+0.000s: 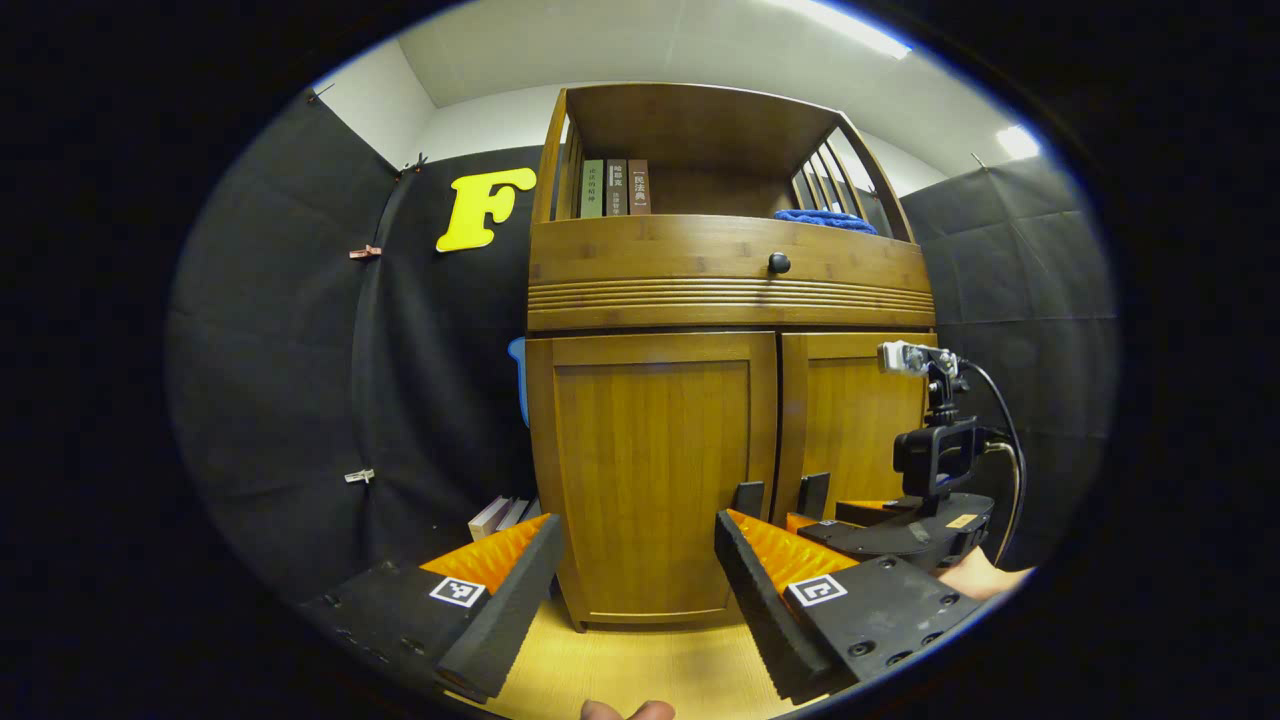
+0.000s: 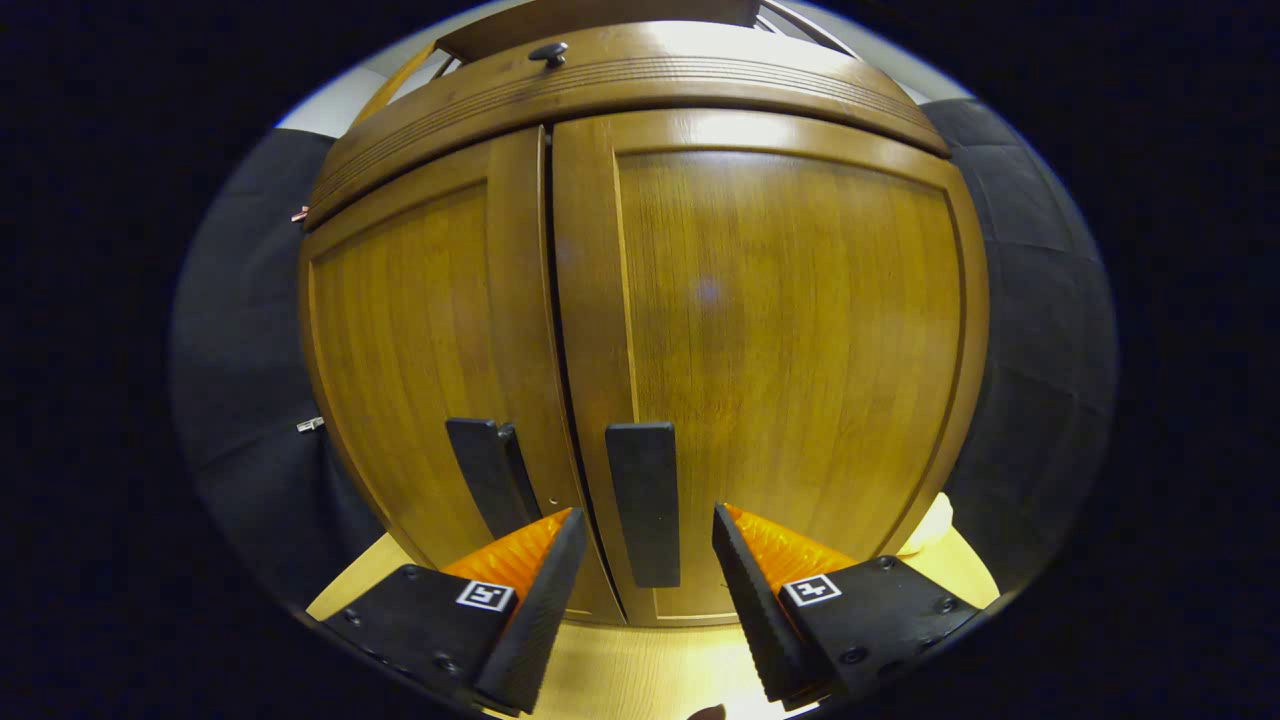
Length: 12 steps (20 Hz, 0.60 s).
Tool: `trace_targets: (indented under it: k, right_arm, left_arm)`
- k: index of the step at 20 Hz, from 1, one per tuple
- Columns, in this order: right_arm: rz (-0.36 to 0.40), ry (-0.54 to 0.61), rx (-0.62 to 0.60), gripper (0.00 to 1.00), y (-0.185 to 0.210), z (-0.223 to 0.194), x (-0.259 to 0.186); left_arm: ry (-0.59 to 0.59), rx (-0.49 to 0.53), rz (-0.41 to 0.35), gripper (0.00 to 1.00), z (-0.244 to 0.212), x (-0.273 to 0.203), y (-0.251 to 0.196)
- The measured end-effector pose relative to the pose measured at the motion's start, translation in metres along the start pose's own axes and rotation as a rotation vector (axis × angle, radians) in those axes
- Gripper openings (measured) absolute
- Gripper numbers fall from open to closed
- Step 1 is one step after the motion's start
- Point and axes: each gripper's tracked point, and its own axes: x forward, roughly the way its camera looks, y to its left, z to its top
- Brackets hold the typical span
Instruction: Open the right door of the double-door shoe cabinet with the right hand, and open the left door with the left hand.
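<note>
Right gripper level, close to shoe cabinet, fingers spread wide either side of right door handle, not touching. Left gripper farther back, facing left door, spread wide, holding nothing. Both doors closed.

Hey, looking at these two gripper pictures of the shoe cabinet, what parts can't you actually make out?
- Inside the cabinet: hidden in both views by the shut left door and right door.
- Right door's lower part, left gripper view: covered by the right gripper and its camera.
- Blue thing on the top shelf: mostly hidden behind the shelf front.
- Stack beside the cabinet: partly behind the left gripper's finger.
- Right handle: no contact yet, right gripper open around it.
</note>
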Motion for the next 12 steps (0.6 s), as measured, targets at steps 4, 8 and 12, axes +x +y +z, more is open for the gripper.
trace_targets:
  k: [4, 8, 12]
  right_arm:
    - [-0.017, -0.013, -0.015, 0.55, -0.002, 0.002, 0.016]
    - [-0.015, -0.012, -0.081, 0.34, -0.004, -0.001, 0.016]
    - [-0.006, 0.012, -0.097, 0.27, -0.003, -0.002, 0.013]
  left_arm:
    - [0.005, -0.003, 0.01, 0.94, -0.003, 0.001, 0.01]
    - [0.007, -0.006, 0.011, 0.92, -0.003, 0.002, 0.01]
    - [0.003, -0.008, 0.009, 0.94, -0.002, 0.001, 0.006]
